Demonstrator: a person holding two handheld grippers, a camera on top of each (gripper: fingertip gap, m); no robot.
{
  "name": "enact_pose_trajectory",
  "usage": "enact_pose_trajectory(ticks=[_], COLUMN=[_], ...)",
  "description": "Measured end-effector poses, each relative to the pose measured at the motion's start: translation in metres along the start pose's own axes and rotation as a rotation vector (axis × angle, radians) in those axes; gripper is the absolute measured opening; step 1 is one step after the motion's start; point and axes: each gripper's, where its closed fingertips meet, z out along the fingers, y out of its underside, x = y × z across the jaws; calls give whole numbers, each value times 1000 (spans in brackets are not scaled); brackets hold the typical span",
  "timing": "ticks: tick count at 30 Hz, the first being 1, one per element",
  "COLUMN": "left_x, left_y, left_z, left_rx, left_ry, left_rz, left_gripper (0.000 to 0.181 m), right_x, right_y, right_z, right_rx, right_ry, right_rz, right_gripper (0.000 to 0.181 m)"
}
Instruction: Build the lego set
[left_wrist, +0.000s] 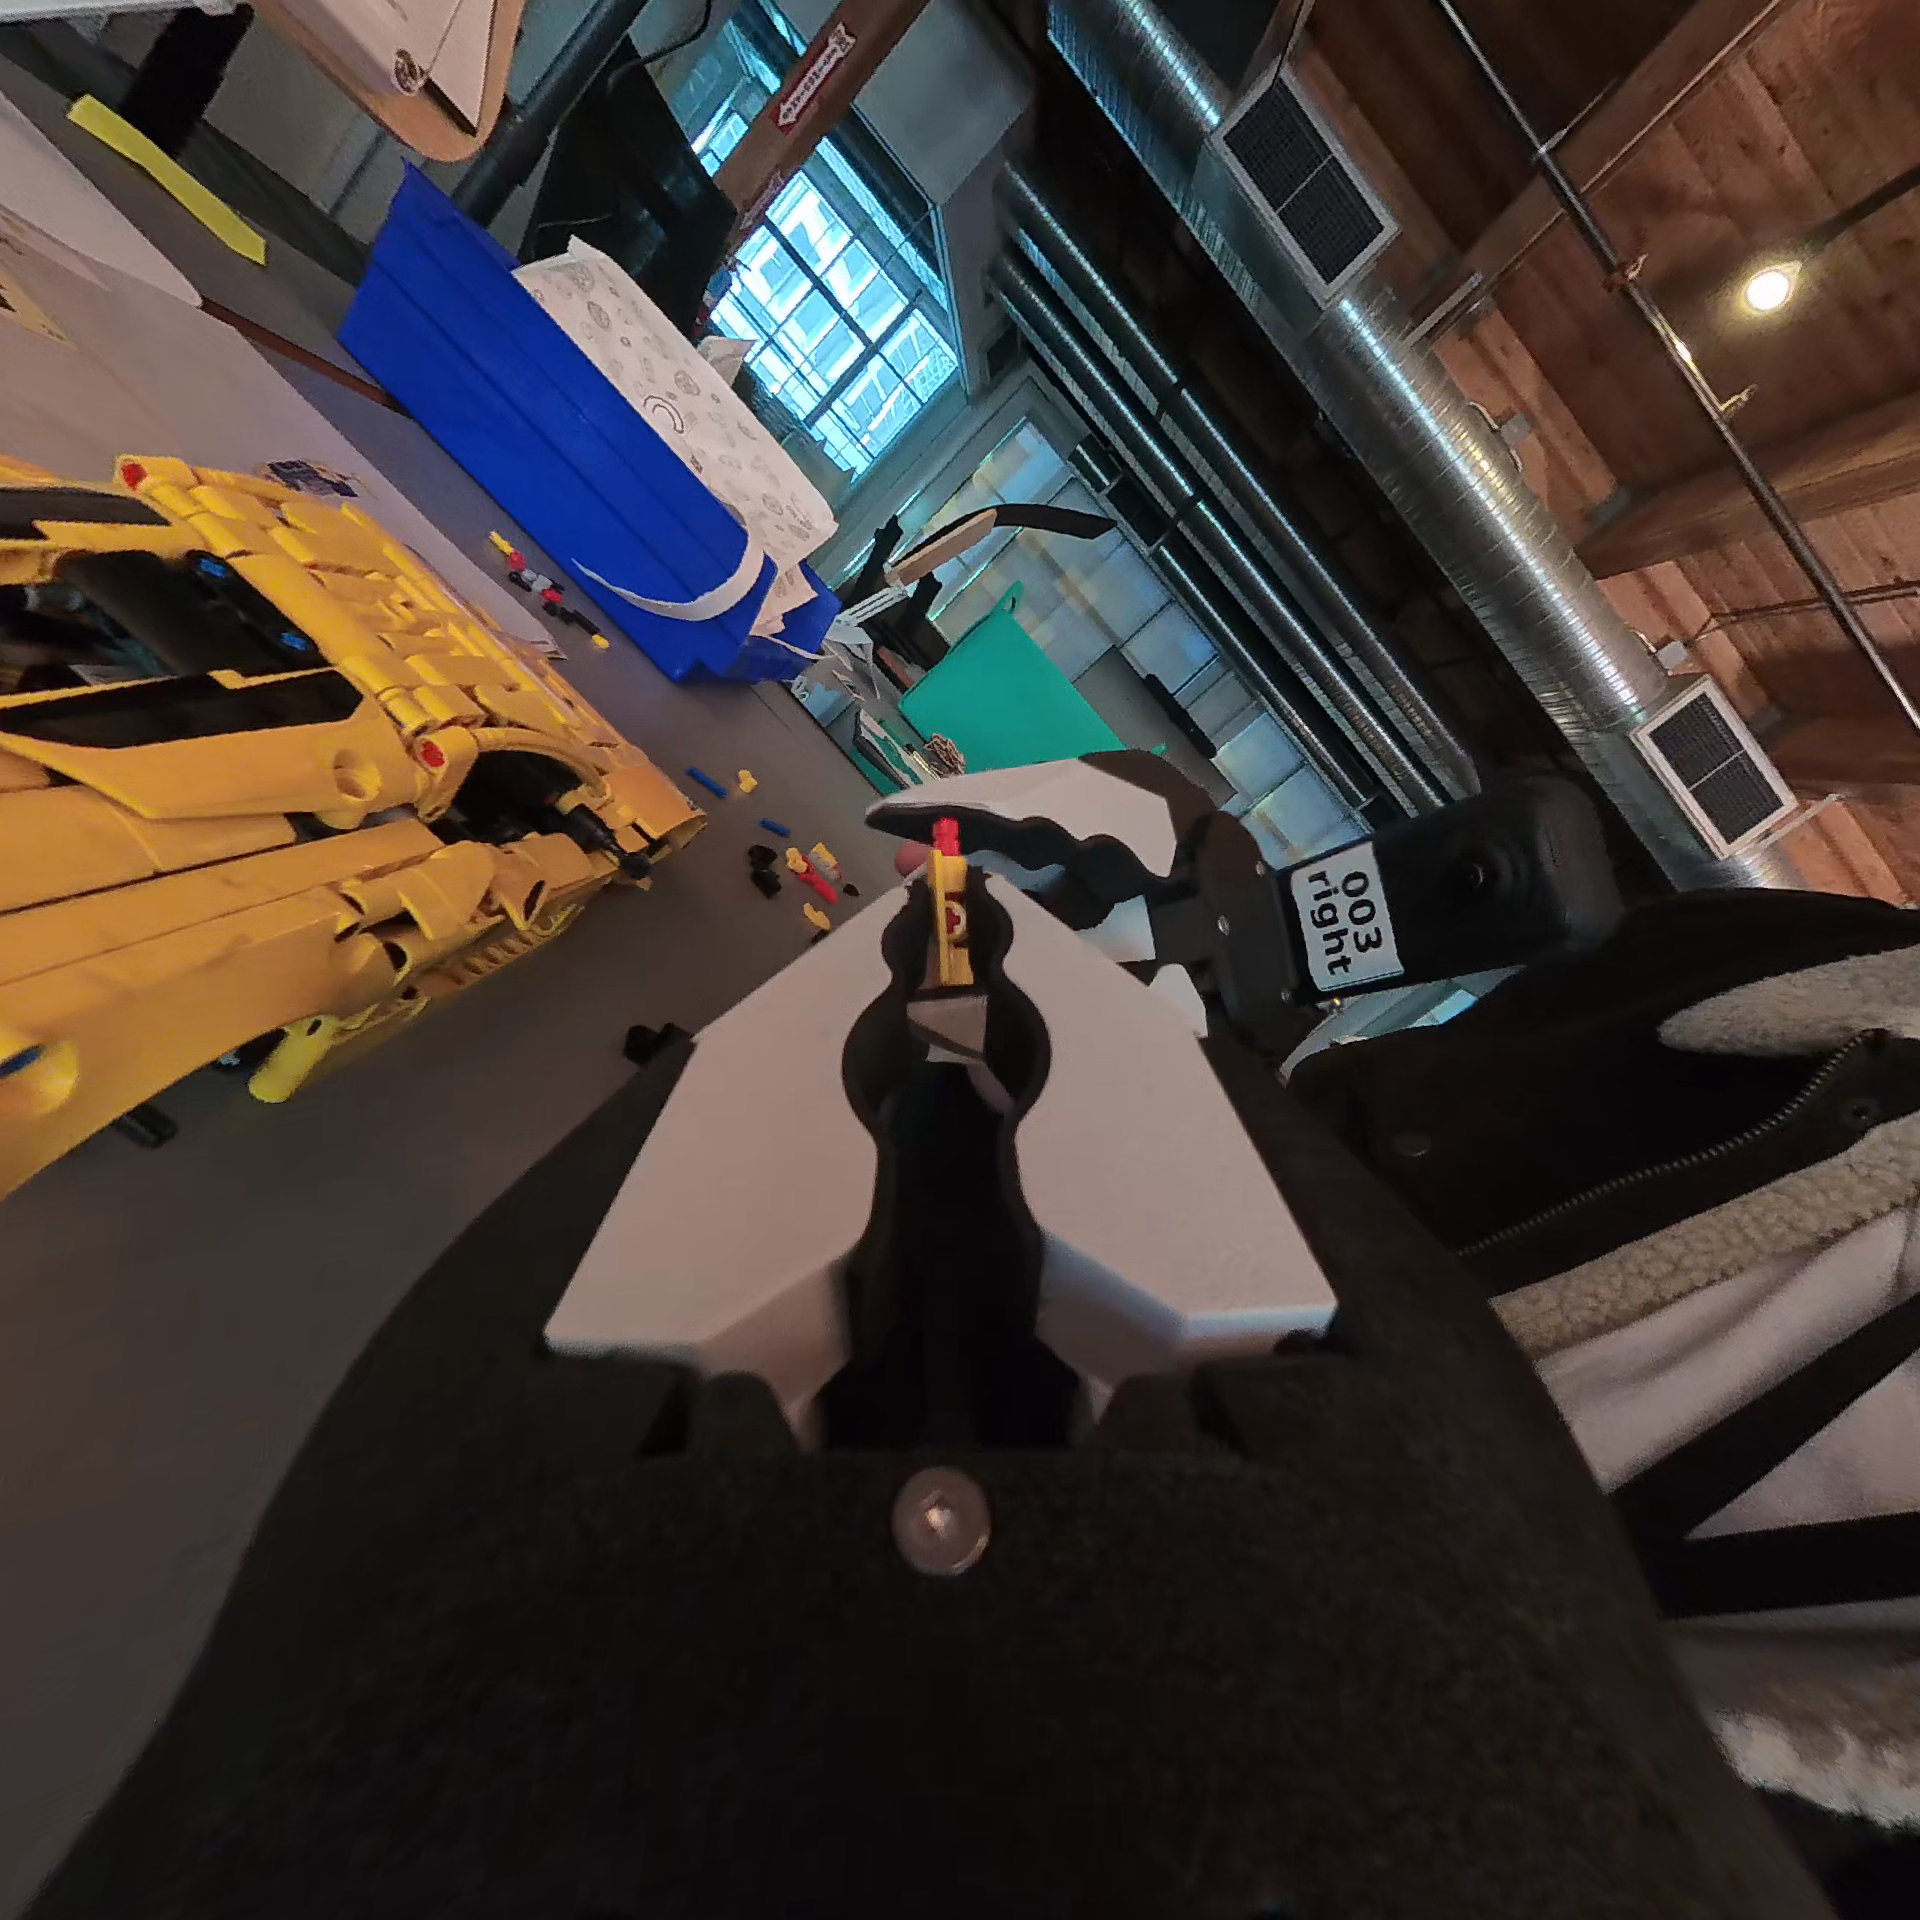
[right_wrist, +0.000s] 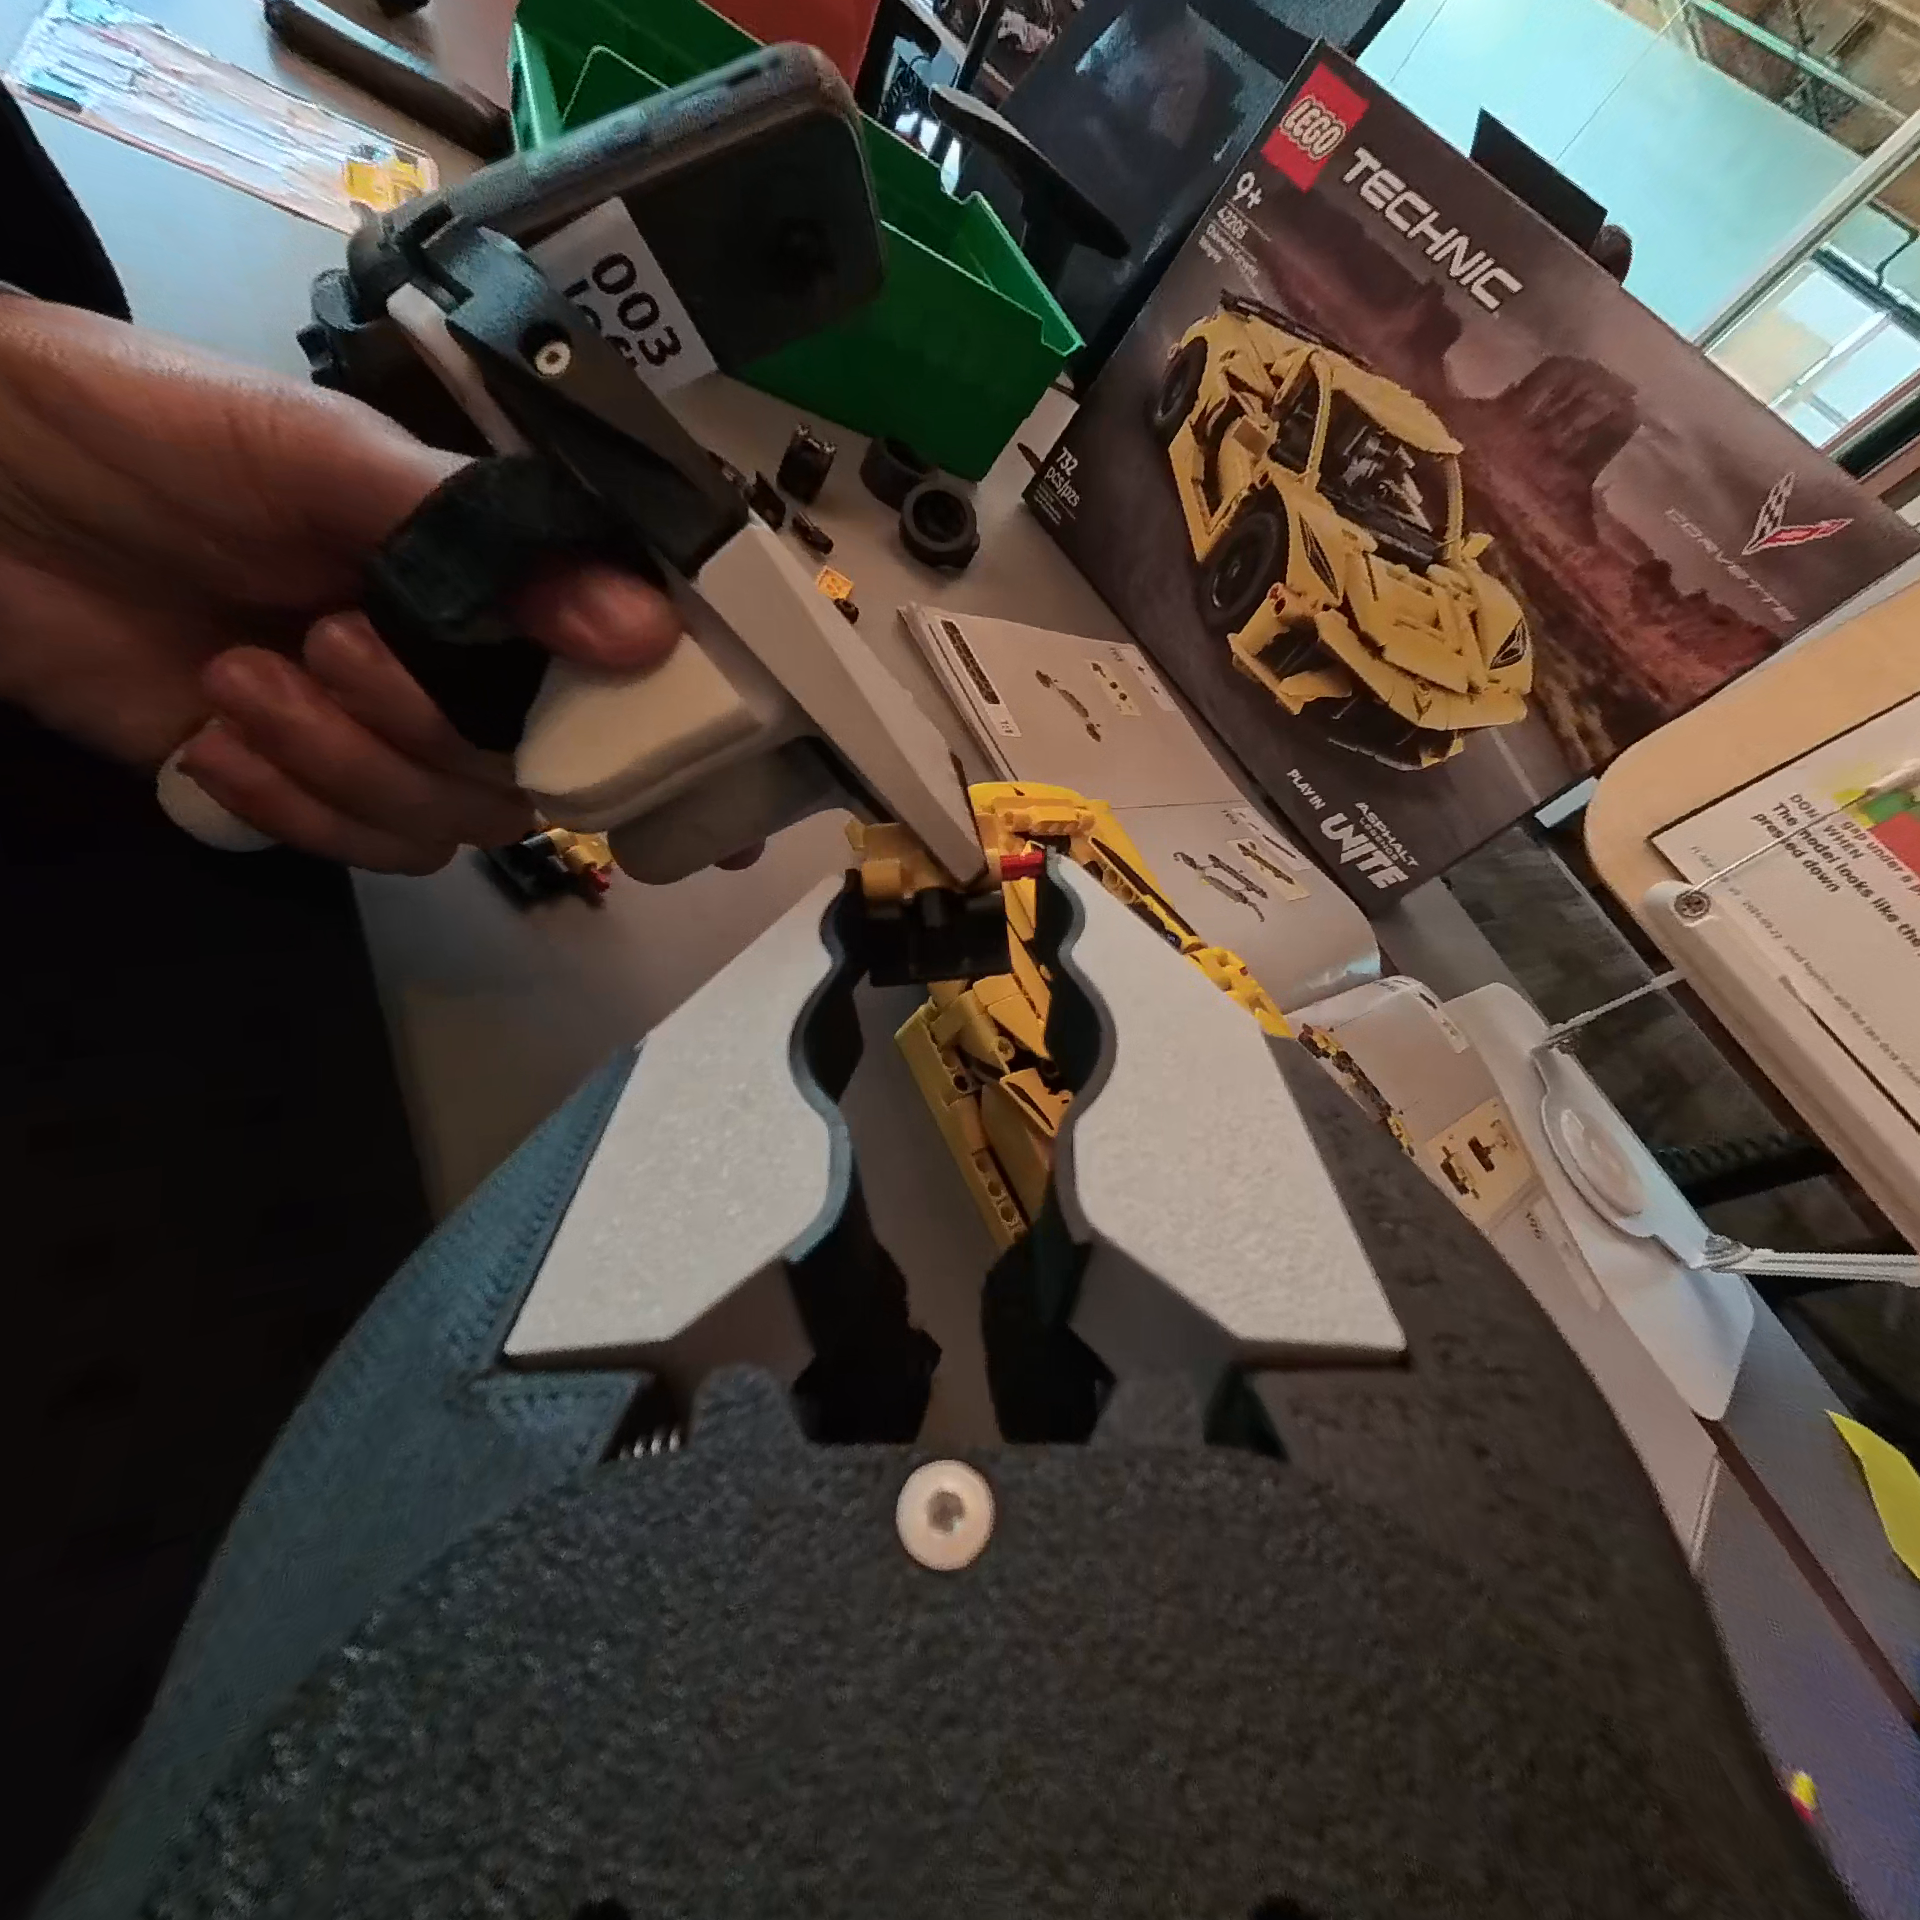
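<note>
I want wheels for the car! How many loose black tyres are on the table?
2: one tyre in front of the green bin, another just behind it. More may be hidden.

White printed labels on both hand-held grippers (left_wrist: 1342, 922) (right_wrist: 623, 312), lettered set box (right_wrist: 1455, 499)

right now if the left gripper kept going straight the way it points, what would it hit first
Most likely the right gripper: its fingertips sit just past the small yellow piece that the left gripper is shut on. Depth is unclear, but they look nearly touching.
</note>
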Motion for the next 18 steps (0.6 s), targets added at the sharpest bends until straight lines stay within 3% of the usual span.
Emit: enact_pose_trajectory(ticks=[7, 9, 11, 13, 18], left_x=[-7, -6, 0, 6, 17], left_y=[-4, 1, 6, 20, 33], left_z=[-3, -7, -8, -5, 0], left_rx=[-30, -91, -132, -222, -276], left_ry=[-39, -42, -28, -3, 53], left_rz=[30, 80, 139, 185, 218], left_gripper=[6, 7, 6, 6, 6], right_x=[0, -6, -10, -18, -36], right_y=[5, 9, 9, -4, 3], right_z=[-1, -8, -15, -29, -38], right_rx=[74, 87, 101, 147, 76], right_ry=[-91, -244, -436, -667, -836], right_rz=[251, 369, 591, 780, 825], right_gripper=[33, 29, 40, 34, 7])
